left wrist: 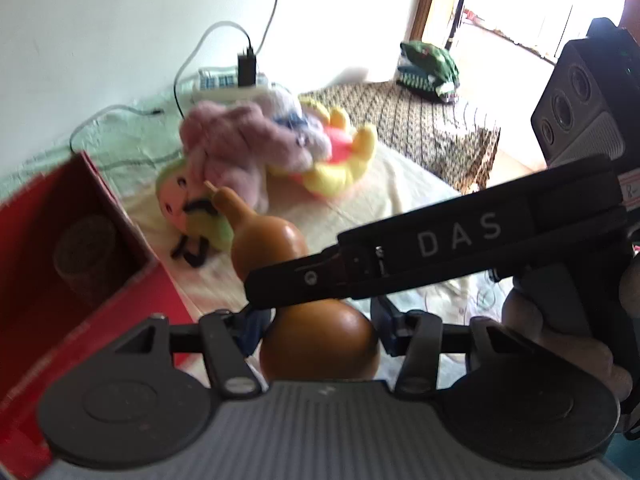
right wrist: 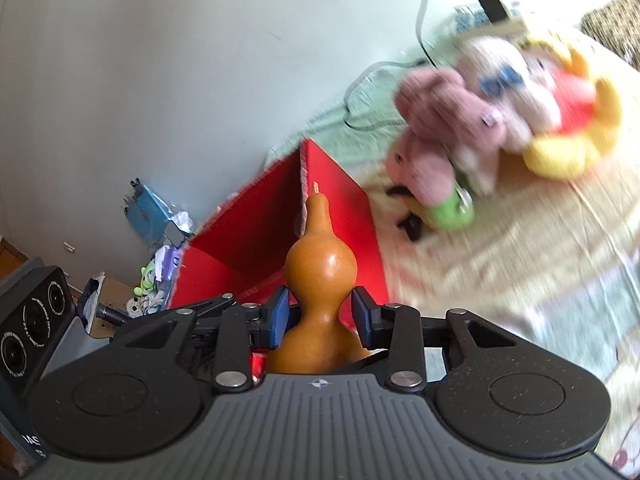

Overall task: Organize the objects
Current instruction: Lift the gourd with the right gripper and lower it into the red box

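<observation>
Red box (left wrist: 80, 248) open, round brown object (left wrist: 86, 252) inside, gourd (right wrist: 320, 276) outside

This is a lived-in home bedroom, with a bed spread with a cream-yellow quilted sheet (left wrist: 400, 184) and a brown patterned blanket (left wrist: 420, 120) beside it, set against a plain pale painted wall (left wrist: 120, 32). Soft toys lie heaped on the bed, among them a pink plush animal (left wrist: 236, 140) and a yellow-and-red plush doll (left wrist: 340, 160), next to a white power strip with a black charger and trailing cables (left wrist: 236, 80) and an open red cardboard box (right wrist: 276, 216). A wood-framed doorway flooded with daylight (left wrist: 520, 12), folded green clothing (left wrist: 430, 66) and a clutter of bags and oddments on the floor by the wall (right wrist: 156, 240) add to the domestic look.
</observation>
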`<state>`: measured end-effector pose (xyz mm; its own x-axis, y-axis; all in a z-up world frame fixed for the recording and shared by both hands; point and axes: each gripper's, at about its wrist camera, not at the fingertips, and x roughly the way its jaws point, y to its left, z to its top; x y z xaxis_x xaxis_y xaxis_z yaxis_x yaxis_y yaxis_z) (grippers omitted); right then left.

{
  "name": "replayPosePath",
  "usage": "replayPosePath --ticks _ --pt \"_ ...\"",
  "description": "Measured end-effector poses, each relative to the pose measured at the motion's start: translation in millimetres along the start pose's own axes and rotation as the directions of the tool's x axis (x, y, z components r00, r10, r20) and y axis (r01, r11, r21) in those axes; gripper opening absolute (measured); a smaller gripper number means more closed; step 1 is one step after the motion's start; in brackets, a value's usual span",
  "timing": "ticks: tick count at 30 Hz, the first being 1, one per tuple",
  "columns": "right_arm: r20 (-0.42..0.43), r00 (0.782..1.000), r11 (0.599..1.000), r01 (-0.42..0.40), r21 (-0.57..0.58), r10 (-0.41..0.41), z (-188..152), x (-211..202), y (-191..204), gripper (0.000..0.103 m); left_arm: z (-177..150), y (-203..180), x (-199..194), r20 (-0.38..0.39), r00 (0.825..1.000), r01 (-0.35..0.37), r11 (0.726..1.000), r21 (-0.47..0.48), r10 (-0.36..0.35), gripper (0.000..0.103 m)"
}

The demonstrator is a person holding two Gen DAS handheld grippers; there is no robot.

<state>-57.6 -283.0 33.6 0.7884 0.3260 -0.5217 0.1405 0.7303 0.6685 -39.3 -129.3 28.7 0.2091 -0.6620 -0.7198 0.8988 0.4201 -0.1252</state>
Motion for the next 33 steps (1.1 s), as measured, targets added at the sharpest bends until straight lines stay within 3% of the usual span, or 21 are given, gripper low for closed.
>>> replayPosePath --ticks 6,14,24,33 --pt "0.040 0.997 0.992 -0.067 -0.104 0.071 27.6 11.1 34.0 0.037 17.0 25.4 -40.7 0.108 0.994 -0.032 0.999 -0.027 0.035 0.051" --pt "0.009 0.989 0.971 -0.140 -0.194 0.145 61.7 58.4 78.3 0.037 38.1 77.4 -77.3 0.181 0.971 -0.142 0.986 -0.090 0.156 0.051" --pt "-0.176 0.982 0.980 -0.098 -0.172 0.067 61.9 145.3 84.8 0.037 20.3 150.8 -51.7 0.053 0.977 -0.189 0.950 -0.249 0.208 0.052" --pt "-0.343 0.939 0.989 -0.039 -0.139 -0.011 46.0 194.8 73.2 0.037 -9.3 191.1 -13.4 -0.088 0.983 -0.179 0.916 -0.358 0.158 0.052"
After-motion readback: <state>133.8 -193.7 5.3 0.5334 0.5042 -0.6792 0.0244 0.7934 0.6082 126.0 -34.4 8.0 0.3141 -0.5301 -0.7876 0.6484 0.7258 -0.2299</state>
